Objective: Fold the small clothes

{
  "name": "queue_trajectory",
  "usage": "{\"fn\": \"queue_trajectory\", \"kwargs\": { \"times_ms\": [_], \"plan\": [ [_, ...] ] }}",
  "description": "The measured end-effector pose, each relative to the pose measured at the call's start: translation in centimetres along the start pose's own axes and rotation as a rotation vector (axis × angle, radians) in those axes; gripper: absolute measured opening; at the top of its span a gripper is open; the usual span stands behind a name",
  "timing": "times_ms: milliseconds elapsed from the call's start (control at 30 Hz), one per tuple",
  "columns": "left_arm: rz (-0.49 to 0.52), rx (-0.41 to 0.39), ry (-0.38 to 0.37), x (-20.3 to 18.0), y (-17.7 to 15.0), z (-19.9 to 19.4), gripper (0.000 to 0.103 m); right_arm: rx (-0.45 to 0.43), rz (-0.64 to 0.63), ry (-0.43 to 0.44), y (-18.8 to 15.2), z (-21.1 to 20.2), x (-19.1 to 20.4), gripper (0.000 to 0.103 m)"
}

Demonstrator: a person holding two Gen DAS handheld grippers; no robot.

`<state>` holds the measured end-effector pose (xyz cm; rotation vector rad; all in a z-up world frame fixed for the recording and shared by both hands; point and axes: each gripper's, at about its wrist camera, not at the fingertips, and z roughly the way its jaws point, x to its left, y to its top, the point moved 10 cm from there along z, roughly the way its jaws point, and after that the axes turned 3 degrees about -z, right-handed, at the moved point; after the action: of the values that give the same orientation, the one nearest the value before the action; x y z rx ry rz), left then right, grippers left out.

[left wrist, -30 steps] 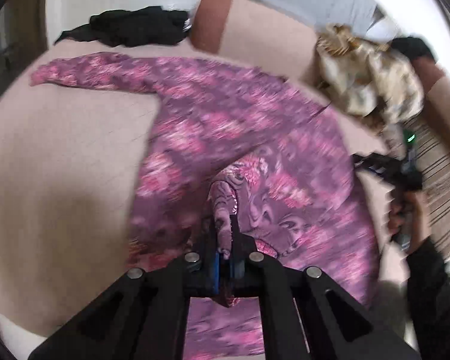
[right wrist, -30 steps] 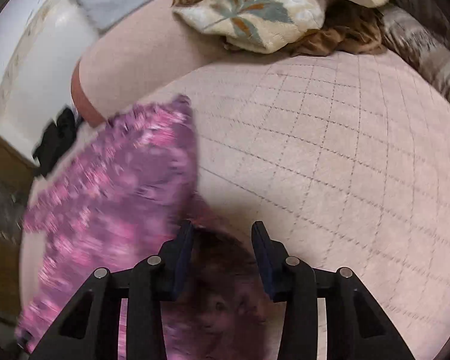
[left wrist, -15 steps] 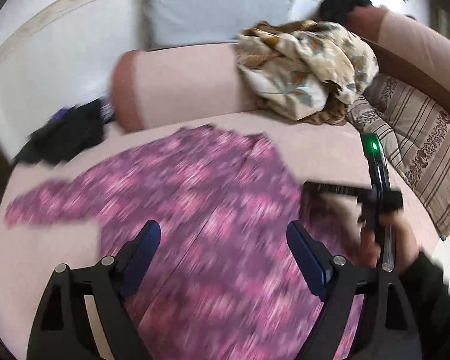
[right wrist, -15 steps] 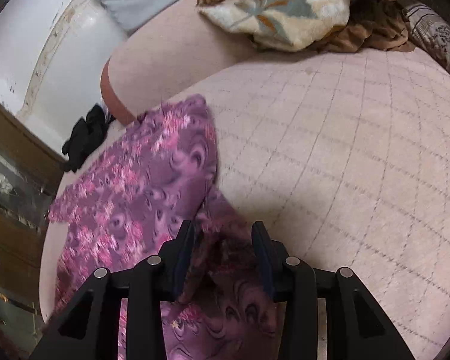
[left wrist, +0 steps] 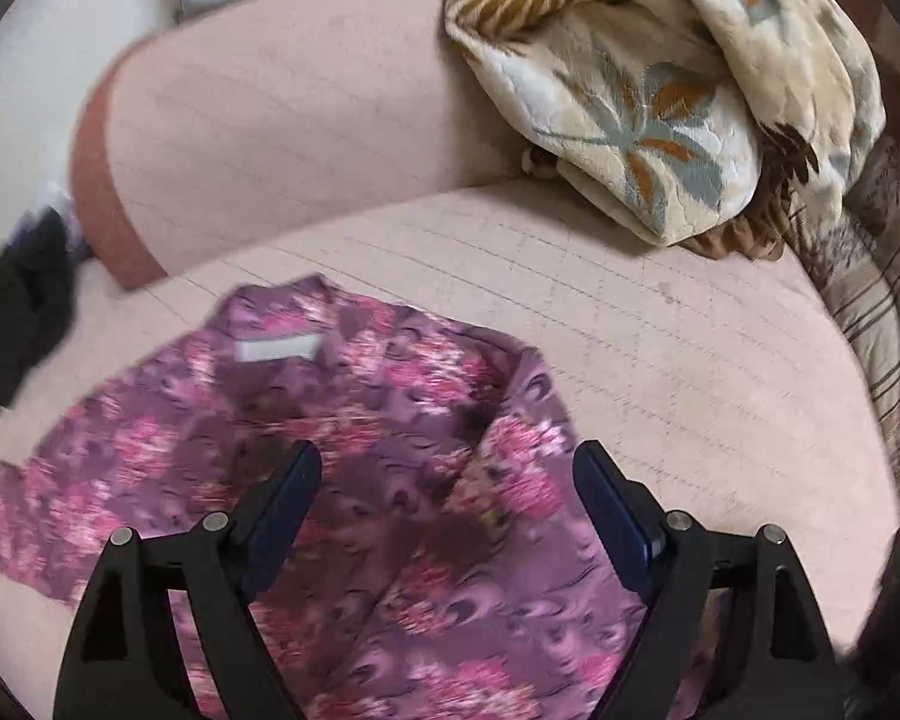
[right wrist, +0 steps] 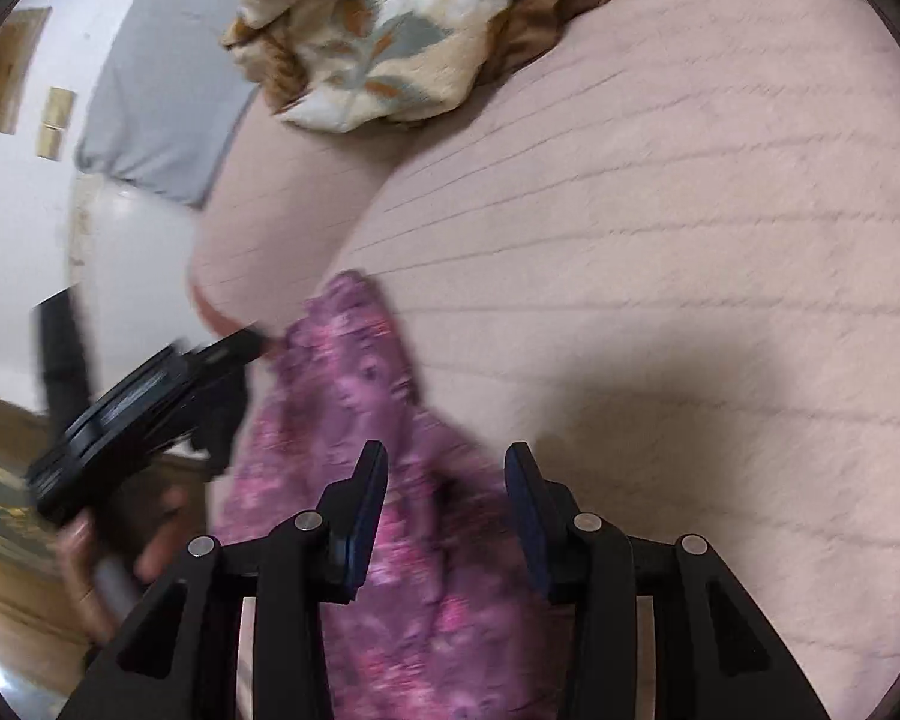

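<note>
A purple floral top [left wrist: 390, 480] lies spread on a pale pink quilted bed [left wrist: 690, 360], collar and white neck label toward the pink bolster [left wrist: 282, 138], one sleeve reaching out to the left edge of the left wrist view. The left gripper [left wrist: 447, 468] hovers above the garment's middle with its jaws spread wide and nothing between them. In the right wrist view, the right gripper [right wrist: 444, 468] stands over the garment's right edge; its jaws are partly apart, cloth lies below and between them, and blur makes it impossible to tell whether they pinch it. A hand [right wrist: 108, 558] holding the left gripper's handle shows at the left of that view. A crumpled cream blanket [left wrist: 660, 90] with leaf print sits against the bolster, well apart from the top. Dark clothing [left wrist: 18, 312] lies at the bed's far left edge.
</note>
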<state>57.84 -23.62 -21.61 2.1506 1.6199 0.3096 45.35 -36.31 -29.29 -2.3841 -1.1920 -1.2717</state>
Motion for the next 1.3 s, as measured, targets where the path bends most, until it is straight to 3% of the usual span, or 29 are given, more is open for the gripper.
{"fn": "queue_trajectory", "kwargs": {
  "times_ms": [100, 133, 200, 267, 300, 333, 400, 433, 467, 533, 633, 700, 733, 867, 967, 1000, 1033, 1100, 1133, 1200, 1300],
  "plan": [
    [-0.111, 0.065, -0.111, -0.8, 0.0, 1.5, 0.085, 0.051, 0.077, 0.137, -1.7, 1.4, 1.5, 0.046],
    [-0.119, 0.101, -0.122, -1.3, 0.1, 2.5, 0.085, 0.062, 0.071, 0.141, -2.0, 1.9, 1.6, 0.046],
    [-0.11, 0.091, -0.114, -2.2, 0.7, 3.5, 0.085, 0.069, 0.078, 0.063, -2.1, 3.4, 0.4, 0.046],
    [-0.099, 0.092, -0.101, -2.8, 1.1, 4.8, 0.081, 0.068, 0.156, 0.077, -1.9, 4.5, -1.1, 0.038],
    [-0.085, 0.111, -0.096, -3.2, 1.1, 5.8, 0.066, 0.057, 0.177, 0.082, -1.6, 4.5, -1.5, 0.034],
    [-0.063, 0.147, -0.085, -3.5, 0.7, 7.0, 0.041, 0.05, 0.168, 0.071, -1.2, 4.6, -1.4, 0.034],
    [-0.05, 0.203, -0.065, -3.3, 0.1, 8.4, 0.013, 0.055, 0.088, 0.039, -1.2, 5.1, -0.8, 0.03],
    [-0.063, 0.212, -0.082, -3.1, -0.1, 8.5, 0.011, 0.06, 0.073, 0.021, -1.5, 5.3, -0.8, 0.024],
    [-0.083, 0.202, -0.116, -2.9, 0.0, 8.1, 0.01, 0.065, 0.068, 0.011, -1.5, 5.3, -1.0, 0.009],
    [-0.128, 0.19, -0.197, -2.6, 0.6, 6.9, 0.008, 0.055, 0.064, 0.002, -1.0, 5.2, -1.3, 0.006],
    [-0.288, 0.136, -0.445, -1.5, 3.2, 4.2, 0.007, -0.015, 0.124, 0.035, 1.1, 3.4, -2.9, 0.005],
    [-0.327, 0.115, -0.487, -1.0, 5.0, 4.4, 0.007, -0.057, 0.184, 0.057, 1.5, 2.2, -4.1, 0.005],
    [-0.324, 0.133, -0.468, -1.0, 5.4, 5.3, 0.006, -0.071, 0.209, 0.074, 1.5, 2.0, -4.5, 0.005],
    [-0.295, 0.185, -0.424, -2.3, 6.0, 9.3, 0.007, -0.078, 0.211, 0.058, 1.3, 2.2, -4.8, 0.005],
    [-0.336, 0.24, -0.35, -1.1, 4.7, 11.9, 0.009, -0.055, 0.209, 0.029, 0.7, 2.9, -5.1, 0.005],
    [-0.32, 0.219, -0.364, -1.1, 4.7, 11.2, 0.017, -0.051, 0.206, 0.024, 0.8, 3.0, -5.0, 0.005],
    [-0.286, 0.189, -0.346, -0.7, 4.6, 10.2, 0.043, -0.045, 0.206, 0.026, 0.6, 3.0, -5.1, 0.005],
    [-0.251, 0.114, -0.298, 0.3, 4.1, 8.0, 0.081, -0.034, 0.197, 0.033, 0.7, 3.1, -4.8, 0.01],
    [-0.247, 0.094, -0.291, 0.9, 3.4, 6.6, 0.081, -0.029, 0.195, 0.042, 1.1, 3.4, -4.3, 0.013],
    [-0.237, 0.082, -0.323, 1.4, 1.9, 4.4, 0.081, -0.029, 0.186, 0.072, 1.4, 3.5, -3.2, 0.042],
    [-0.235, 0.025, -0.272, 3.6, -1.7, -0.5, 0.083, -0.074, 0.1, 0.027, 2.0, 2.5, -1.6, 0.062]
  ]
}}
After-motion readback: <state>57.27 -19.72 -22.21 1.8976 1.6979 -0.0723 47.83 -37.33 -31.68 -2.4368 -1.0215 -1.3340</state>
